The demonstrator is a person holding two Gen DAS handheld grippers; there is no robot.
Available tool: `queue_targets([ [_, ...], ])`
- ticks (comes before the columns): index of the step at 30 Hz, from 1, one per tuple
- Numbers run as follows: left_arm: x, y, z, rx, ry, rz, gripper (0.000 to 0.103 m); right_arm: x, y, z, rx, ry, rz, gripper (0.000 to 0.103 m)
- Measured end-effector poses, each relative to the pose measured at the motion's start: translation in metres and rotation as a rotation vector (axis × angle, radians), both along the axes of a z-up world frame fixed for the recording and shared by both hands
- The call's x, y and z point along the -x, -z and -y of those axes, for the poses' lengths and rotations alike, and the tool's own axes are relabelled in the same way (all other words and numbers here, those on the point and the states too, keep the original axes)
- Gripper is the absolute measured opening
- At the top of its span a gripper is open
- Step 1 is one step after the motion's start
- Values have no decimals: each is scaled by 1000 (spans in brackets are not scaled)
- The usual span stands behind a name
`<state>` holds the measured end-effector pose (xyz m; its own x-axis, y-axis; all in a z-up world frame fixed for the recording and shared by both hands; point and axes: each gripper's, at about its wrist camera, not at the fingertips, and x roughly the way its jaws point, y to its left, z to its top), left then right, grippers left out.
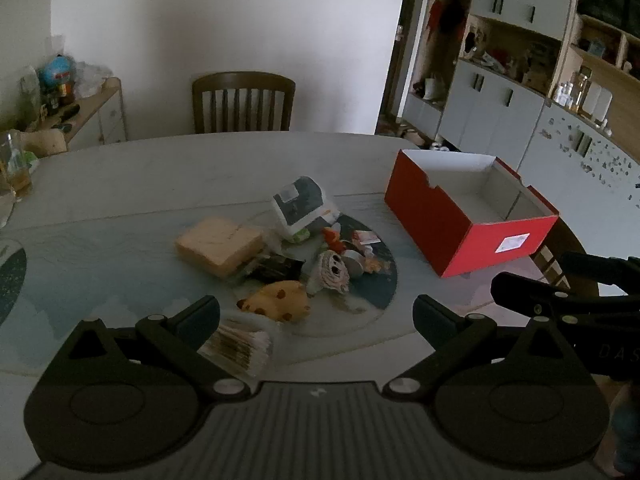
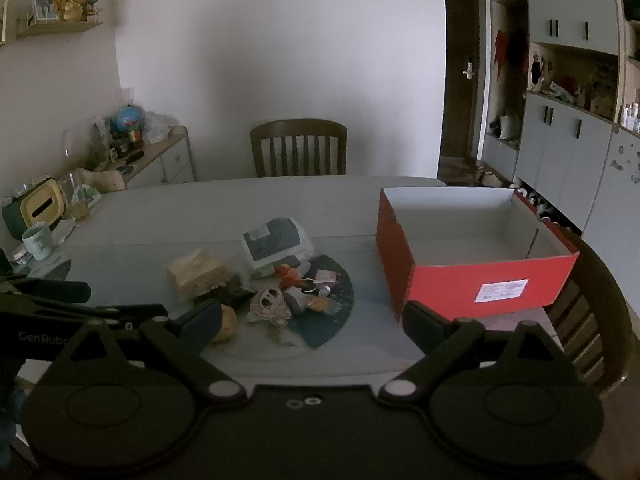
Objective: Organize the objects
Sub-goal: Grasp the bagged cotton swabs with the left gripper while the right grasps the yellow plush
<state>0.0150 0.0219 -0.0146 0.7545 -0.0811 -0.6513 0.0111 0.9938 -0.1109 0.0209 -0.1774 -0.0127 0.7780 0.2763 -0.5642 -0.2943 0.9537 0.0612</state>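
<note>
A pile of small objects lies mid-table: a tan sponge-like block, a grey-and-white pouch, a cookie-shaped toy, a striped doll with big eyes, a pack of cotton swabs and small trinkets. An empty red box with a white inside stands to the right. My left gripper is open above the near table edge, before the pile. My right gripper is open, between pile and box.
The round table has a chair at its far side and another chair at the right. A glass, a mug and a tissue box stand at the left edge. Cabinets line the right wall.
</note>
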Motion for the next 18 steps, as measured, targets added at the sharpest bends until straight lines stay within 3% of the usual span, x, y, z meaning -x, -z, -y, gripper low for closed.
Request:
queue_targets([
  [11, -21, 7, -25, 0, -8, -17, 103, -19, 8, -26, 23, -19, -12, 97],
  [18, -37, 29, -45, 19, 28, -80, 103, -38, 21, -45, 32, -55, -53, 97],
])
